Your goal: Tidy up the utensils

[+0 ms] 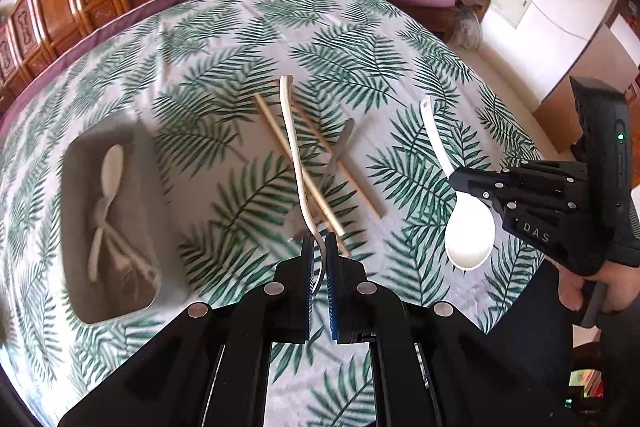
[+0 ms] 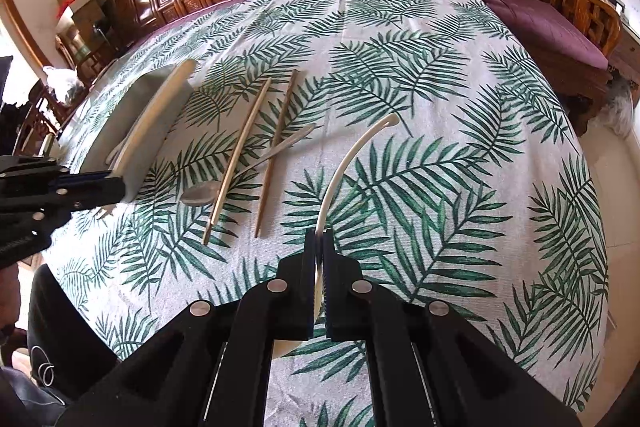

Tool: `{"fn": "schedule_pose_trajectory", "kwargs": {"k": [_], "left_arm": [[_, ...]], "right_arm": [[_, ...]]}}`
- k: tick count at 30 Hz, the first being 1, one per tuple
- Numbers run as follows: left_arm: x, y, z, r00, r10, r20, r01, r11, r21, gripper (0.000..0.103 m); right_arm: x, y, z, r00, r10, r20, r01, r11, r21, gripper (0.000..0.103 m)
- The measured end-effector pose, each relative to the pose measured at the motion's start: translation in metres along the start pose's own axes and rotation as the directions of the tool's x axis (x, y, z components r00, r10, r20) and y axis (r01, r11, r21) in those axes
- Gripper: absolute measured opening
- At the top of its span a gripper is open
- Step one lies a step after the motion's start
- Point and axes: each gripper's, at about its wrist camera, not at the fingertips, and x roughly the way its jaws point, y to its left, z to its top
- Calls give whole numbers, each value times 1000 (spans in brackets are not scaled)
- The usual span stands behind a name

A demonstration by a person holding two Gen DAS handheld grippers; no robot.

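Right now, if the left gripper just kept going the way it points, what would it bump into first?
Probably the chopsticks and metal spoon lying crossed on the leaf-print tablecloth just ahead of the left gripper. Its jaws are shut on a white fork, which would likely touch first. Depth is hard to judge.

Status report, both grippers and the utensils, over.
Left gripper shut on white fork. Right gripper shut on white spoon. Chopsticks, metal spoon on table. Nothing blocking tray.

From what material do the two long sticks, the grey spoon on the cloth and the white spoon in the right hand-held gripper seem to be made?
The two long sticks look like wood or bamboo: matte tan. The grey spoon looks like metal: dull silvery sheen. The white spoon in the right hand-held gripper looks like glazed ceramic or plastic: smooth and glossy; which one I cannot tell.
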Motion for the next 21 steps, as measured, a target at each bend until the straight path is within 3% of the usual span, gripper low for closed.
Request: {"fn": "schedule_pose_trajectory", "kwargs": {"k": [12, 21], "left_arm": [[-35, 49, -19, 998, 34, 55, -30, 996, -80, 5], [-49, 96, -22, 994, 50, 95, -34, 986, -161, 5]], "right_arm": [[-8, 58, 12, 999, 45, 17, -43, 994, -99, 4], [-5, 116, 43, 997, 78, 19, -73, 979, -190, 4]]}}
